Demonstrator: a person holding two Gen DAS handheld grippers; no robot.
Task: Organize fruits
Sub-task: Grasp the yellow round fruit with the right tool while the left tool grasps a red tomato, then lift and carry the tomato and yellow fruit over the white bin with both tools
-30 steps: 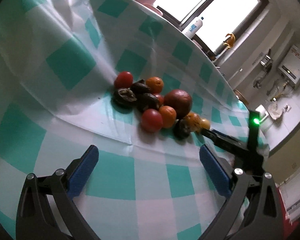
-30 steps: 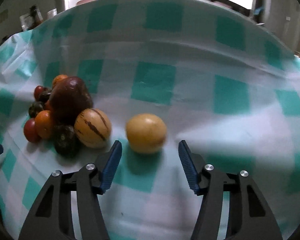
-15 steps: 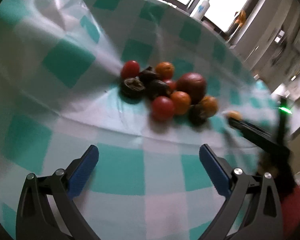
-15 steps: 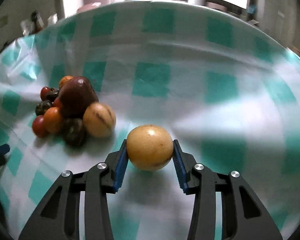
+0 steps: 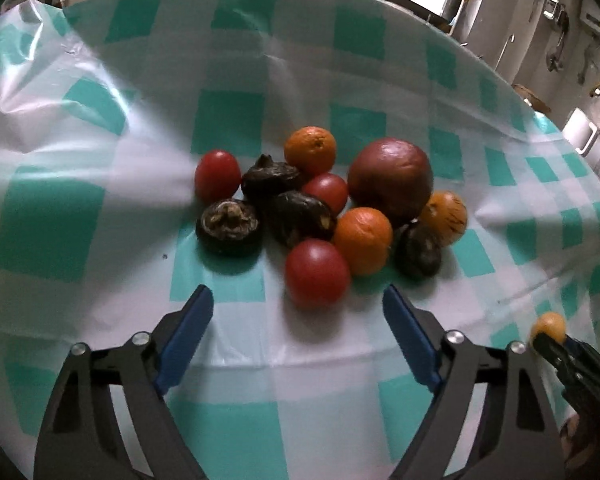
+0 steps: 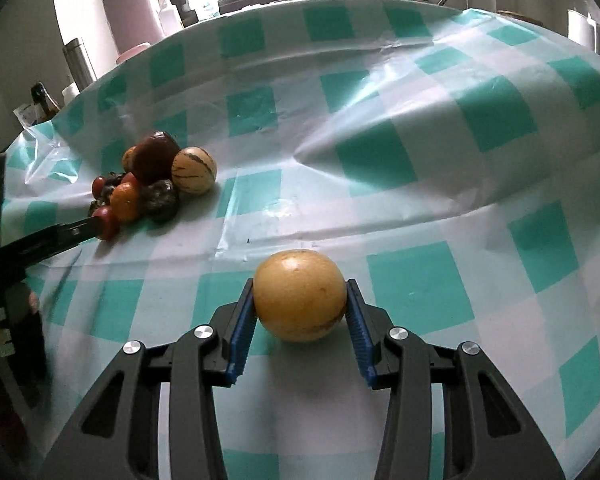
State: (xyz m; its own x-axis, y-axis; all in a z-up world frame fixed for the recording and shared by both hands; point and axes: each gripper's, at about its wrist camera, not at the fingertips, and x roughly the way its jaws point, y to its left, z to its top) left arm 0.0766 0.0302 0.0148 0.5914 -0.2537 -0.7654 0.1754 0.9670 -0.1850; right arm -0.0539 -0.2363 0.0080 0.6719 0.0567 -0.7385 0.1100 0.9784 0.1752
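Fruits [image 5: 324,204] lie heaped in a tight cluster on a counter [image 5: 236,380] covered by a white and teal checked plastic cloth. The heap holds red tomatoes, small oranges, dark wrinkled fruits, a large maroon fruit [image 5: 390,178] and a striped yellow fruit [image 6: 193,170] at its edge.

One round yellow fruit [image 6: 300,295] sits well apart from the heap, low over the cloth. The right tool [image 6: 300,312] pinches it, a blue pad pressed flat on each side. Whether the fruit is lifted clear or still resting on the cloth cannot be told.

The left tool [image 5: 298,320] points down at the near side of the heap. Its jaws are spread wide but closing, with nothing between the pads. The nearest red tomato [image 5: 317,272] lies just beyond its tips.

The step in hand appears to be sorting: one fruit pulled away, a second about to be picked. Next, the left tool likely needs to advance around the tomato without nudging its neighbours, since round fruit rolls easily on slick plastic. No bowl or tray is visible.
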